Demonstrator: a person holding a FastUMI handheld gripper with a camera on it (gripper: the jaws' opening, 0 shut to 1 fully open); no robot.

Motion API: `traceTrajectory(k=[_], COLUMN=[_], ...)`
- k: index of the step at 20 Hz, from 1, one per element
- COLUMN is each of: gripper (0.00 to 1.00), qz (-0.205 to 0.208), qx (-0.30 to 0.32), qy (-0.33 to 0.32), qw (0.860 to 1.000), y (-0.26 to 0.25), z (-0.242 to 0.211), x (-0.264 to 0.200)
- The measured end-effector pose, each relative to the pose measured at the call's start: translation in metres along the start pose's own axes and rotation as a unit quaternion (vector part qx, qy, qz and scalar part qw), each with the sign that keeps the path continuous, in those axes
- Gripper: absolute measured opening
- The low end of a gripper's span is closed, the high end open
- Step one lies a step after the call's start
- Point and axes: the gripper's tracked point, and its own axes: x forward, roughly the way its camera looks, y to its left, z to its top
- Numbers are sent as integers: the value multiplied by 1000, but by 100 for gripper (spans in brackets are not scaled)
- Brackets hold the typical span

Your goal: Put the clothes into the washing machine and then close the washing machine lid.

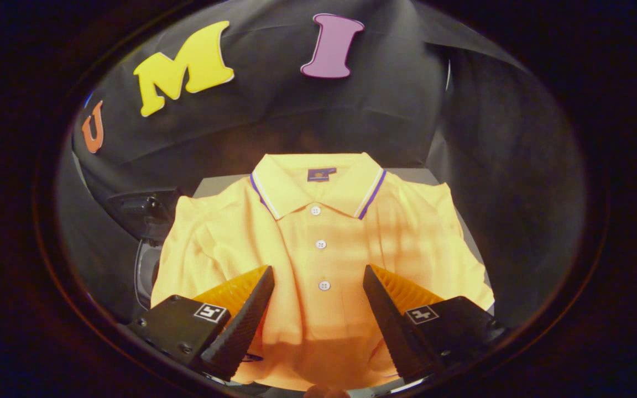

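A folded yellow polo shirt [318, 243] with a white and purple striped collar lies flat on a grey surface [219, 185], buttons facing up. My gripper [318, 271] hovers over the shirt's lower front, open, with its two fingers spread to either side of the button row. Nothing is held between them. Left of the shirt, partly hidden by it, I see part of the washing machine [147, 260]: a dark raised piece [144, 213] and a pale curved rim below it.
The black booth cloth [296, 110] hangs close behind the grey surface and wraps around the right side. The grey surface's back edge runs just beyond the shirt's collar.
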Motion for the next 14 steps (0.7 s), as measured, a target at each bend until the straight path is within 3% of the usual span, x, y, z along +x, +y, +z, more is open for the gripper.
traceTrajectory(k=[7,11,14], gripper=[98,11,6], qz=[20,30,30], qx=[-32,-13,-15], qy=[32,25,21], qw=[999,999,999], y=[12,12,12], z=[-5,0,8], x=[-4,-5,-9])
